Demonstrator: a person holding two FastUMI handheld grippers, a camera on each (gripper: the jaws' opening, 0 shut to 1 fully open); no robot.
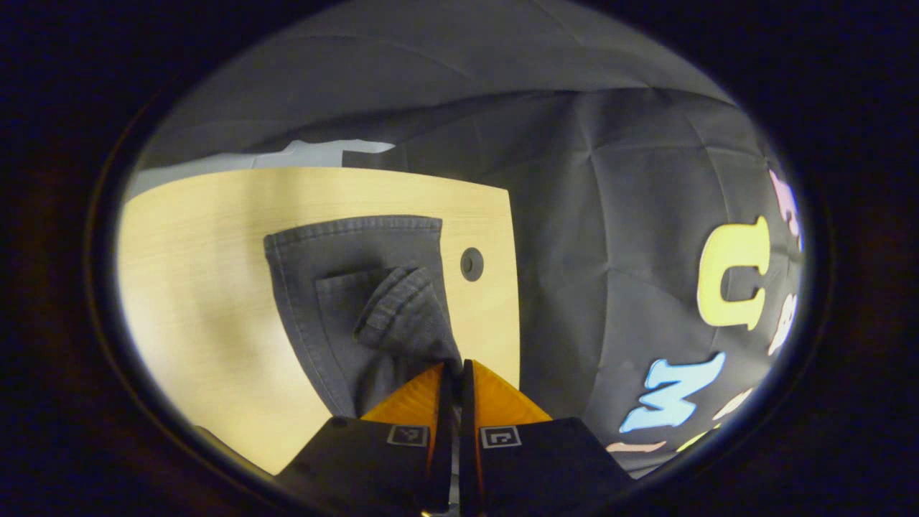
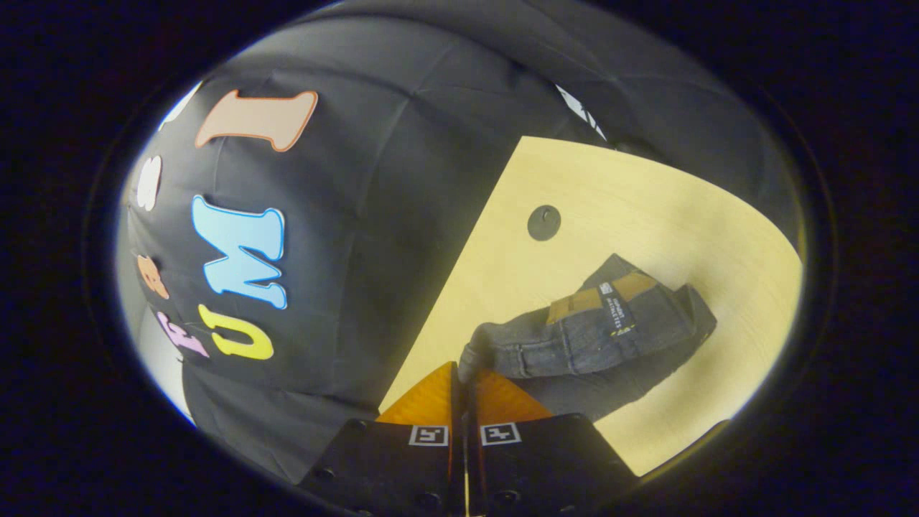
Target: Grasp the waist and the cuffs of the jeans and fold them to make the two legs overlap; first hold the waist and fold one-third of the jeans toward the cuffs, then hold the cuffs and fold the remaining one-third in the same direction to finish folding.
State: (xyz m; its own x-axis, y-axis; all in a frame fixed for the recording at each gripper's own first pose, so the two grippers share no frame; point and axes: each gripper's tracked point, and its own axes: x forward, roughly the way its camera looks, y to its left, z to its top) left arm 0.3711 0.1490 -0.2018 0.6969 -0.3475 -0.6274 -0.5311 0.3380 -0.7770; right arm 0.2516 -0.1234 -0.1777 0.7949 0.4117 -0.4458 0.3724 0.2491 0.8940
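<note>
In the left gripper view we see the left gripper [image 1: 454,370] pinched tight on dark denim, a cuff end [image 1: 402,301] rising from the jeans [image 1: 337,287] toward twelve o'clock on the pale table [image 1: 201,287]. A round grommet [image 1: 472,263] sits at two o'clock. In the right gripper view, we get the waistband and its tag [image 2: 617,309], with the right gripper [image 2: 463,373] clamped on the waist corner at six o'clock.

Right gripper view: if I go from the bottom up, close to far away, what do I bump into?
Right gripper pinching the jeans → jeans on the table → round dark hole in the wooden table → black cloth wall behind.
</note>
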